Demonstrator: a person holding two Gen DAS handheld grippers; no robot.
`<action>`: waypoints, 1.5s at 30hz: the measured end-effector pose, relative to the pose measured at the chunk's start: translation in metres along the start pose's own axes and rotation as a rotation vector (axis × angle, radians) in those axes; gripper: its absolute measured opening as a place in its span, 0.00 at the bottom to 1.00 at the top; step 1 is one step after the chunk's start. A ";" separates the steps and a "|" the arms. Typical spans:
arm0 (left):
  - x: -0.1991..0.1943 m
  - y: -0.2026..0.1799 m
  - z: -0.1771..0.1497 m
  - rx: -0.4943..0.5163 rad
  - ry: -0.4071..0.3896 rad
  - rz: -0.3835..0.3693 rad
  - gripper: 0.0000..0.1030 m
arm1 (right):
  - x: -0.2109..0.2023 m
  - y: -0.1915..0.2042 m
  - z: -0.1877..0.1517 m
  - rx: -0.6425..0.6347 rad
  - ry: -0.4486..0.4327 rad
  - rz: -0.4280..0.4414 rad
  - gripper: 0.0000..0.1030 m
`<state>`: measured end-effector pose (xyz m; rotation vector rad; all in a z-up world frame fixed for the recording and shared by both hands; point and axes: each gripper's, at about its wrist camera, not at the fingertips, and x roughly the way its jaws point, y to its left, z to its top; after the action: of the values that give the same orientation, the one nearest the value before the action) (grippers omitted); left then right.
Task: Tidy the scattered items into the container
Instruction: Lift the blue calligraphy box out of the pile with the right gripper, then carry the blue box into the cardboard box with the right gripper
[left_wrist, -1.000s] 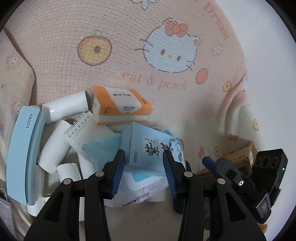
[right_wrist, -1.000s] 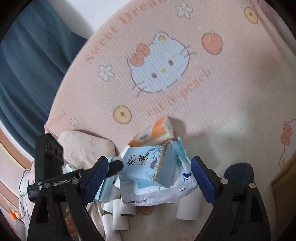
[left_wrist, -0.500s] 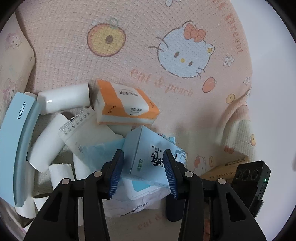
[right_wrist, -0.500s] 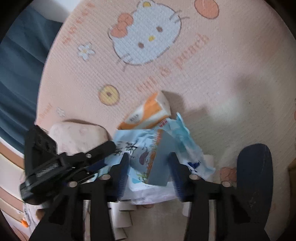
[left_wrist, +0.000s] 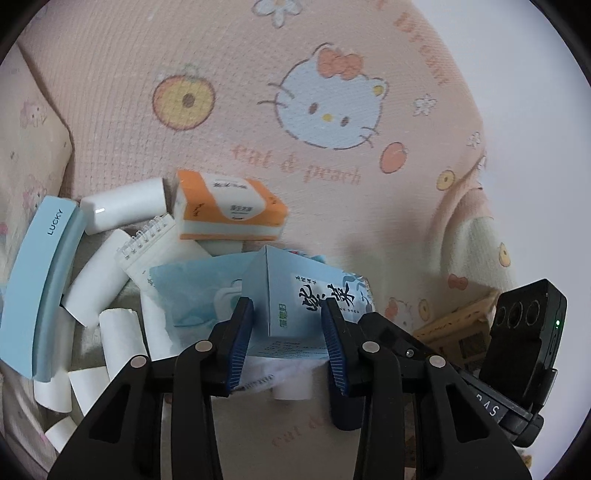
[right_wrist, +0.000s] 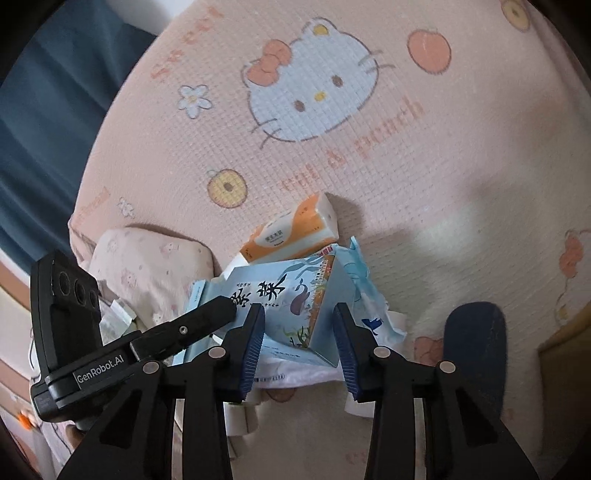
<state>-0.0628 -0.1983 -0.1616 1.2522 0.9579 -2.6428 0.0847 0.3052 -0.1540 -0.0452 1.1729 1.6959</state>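
Now both the left claw (left_wrist: 287, 338) and right claw (right_wrist: 300, 341) are closing on the blue box (left_wrist: 314, 295) between them

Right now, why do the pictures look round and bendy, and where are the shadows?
Left wrist view: the fisheye lens curves the pale blue LUCKY case and darkens the corners. Right wrist view: a soft shadow falls right of the orange-and-white tissue pack; the pink cartoon blanket bulges.

A bed (left_wrist: 229, 122) covered by a pink waffle-weave blanket printed with a cartoon cat, peaches and lettering is seen. Directly on it, an orange tissue pack (left_wrist: 229, 212), white paper rolls (left_wrist: 122, 208), a spiral notepad (left_wrist: 147, 240) and a pale pillow (right_wrist: 147, 273) are found lying.
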 end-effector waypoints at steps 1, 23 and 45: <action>-0.003 -0.004 0.000 0.007 -0.002 -0.002 0.41 | -0.006 0.001 0.001 -0.009 0.000 0.002 0.35; -0.035 -0.136 -0.010 0.225 -0.046 -0.110 0.41 | -0.139 0.014 0.013 -0.163 -0.114 -0.132 0.35; 0.046 -0.291 -0.051 0.394 0.212 -0.195 0.41 | -0.257 -0.101 0.027 -0.103 -0.077 -0.298 0.36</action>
<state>-0.1481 0.0737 -0.0709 1.6210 0.6235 -3.0041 0.2933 0.1428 -0.0717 -0.2066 0.9693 1.4793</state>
